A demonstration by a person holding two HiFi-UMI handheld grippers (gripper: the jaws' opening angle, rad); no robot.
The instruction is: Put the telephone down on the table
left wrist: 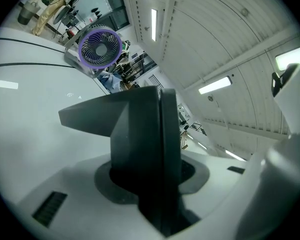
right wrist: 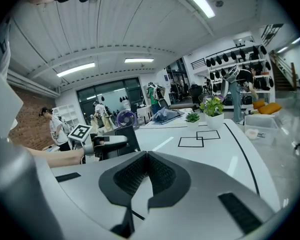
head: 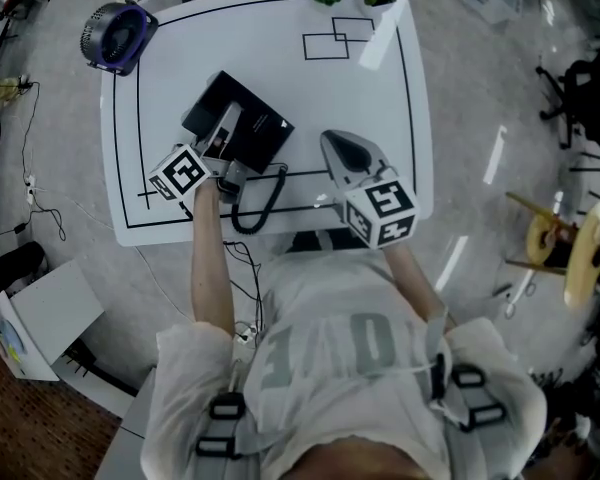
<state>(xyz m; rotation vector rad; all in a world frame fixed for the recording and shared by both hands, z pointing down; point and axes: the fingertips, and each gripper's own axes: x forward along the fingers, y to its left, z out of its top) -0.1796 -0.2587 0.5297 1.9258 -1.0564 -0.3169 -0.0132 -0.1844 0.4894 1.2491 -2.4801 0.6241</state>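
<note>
L gripper (head: 226, 126) is clamped on the black phone (head: 258, 128), centre-left of the head view over the white table (head: 380, 118), cord (head: 256, 206) looping toward the near edge; can't tell if the phone's touching down. R gripper (head: 336, 142) hovers right of it, jaws shut, nothing btwn them. Fan (head: 118, 36) sits at upper left, well apart.
</note>
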